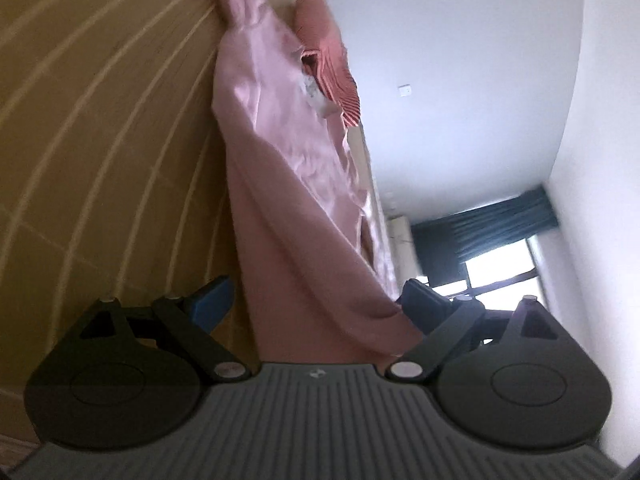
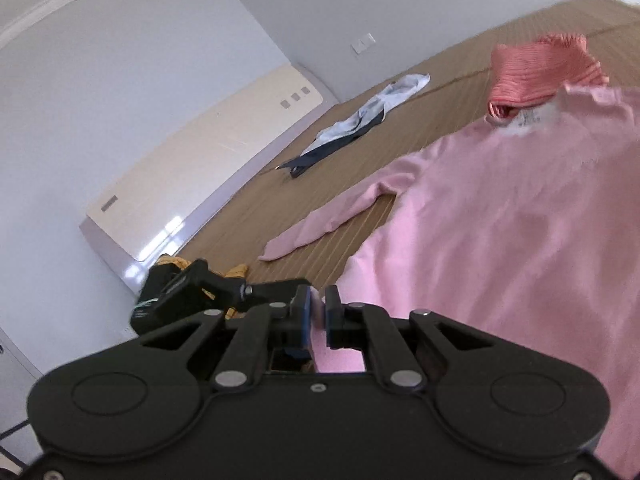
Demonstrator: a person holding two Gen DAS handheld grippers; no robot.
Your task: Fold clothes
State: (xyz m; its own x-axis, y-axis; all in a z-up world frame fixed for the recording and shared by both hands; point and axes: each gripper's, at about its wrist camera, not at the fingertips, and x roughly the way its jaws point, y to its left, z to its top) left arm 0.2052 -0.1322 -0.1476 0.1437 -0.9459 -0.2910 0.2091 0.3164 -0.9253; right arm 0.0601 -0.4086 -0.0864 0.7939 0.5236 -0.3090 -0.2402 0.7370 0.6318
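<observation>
A pink long-sleeved top (image 2: 500, 216) is observed spread over a tan striped bed (image 2: 320, 200), one sleeve lying flat; its hem is pinched by the right tongs (image 2: 318, 312), which are closed on it; the left tongs (image 1: 316, 300) are seen spread apart, cloth hanging between them. One coral ribbed garment (image 2: 540, 72) and one white-and-navy garment (image 2: 360, 124) are counted beyond. Motion blur obscures the collar; the top's right edge is cut off.
</observation>
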